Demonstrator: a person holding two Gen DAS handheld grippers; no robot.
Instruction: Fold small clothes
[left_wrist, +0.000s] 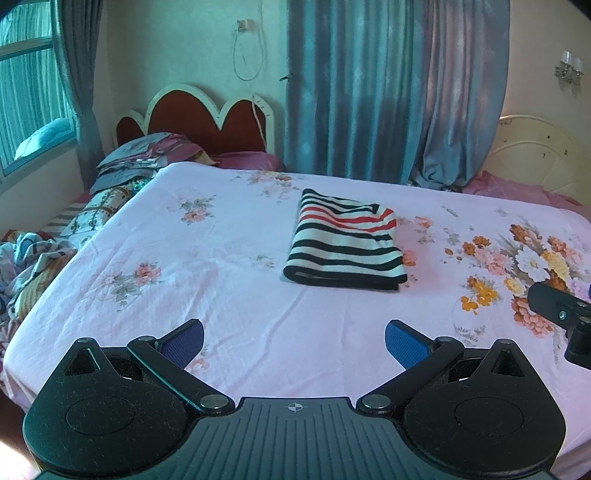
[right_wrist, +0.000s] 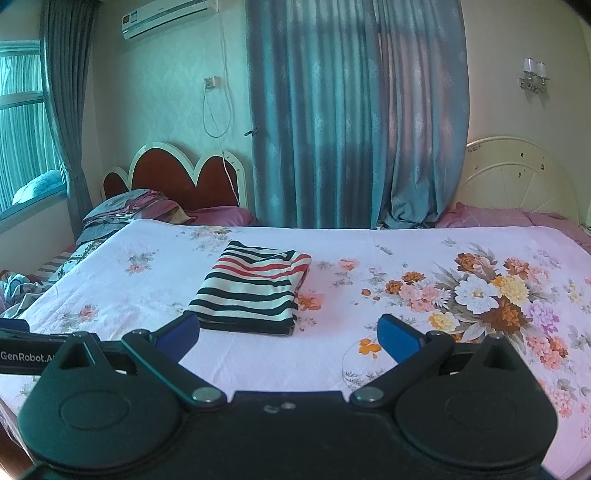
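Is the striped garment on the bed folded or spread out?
Folded: the striped garment lies as a compact rectangle with layered edges at its near side.

Daylight comes through the window (left_wrist: 26, 110) at the left, giving the room a teal cast. The bed (left_wrist: 229, 258) is bright and sharp. Fisheye bends the curtain (right_wrist: 332, 110) and walls; dark vignette fills the corners. Shadows are soft.

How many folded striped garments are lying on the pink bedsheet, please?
1. The folded striped garment lies near the middle of the bedsheet, ahead of both open hand-held grippers. More clothes may be in the heap of bedding at the left edge.
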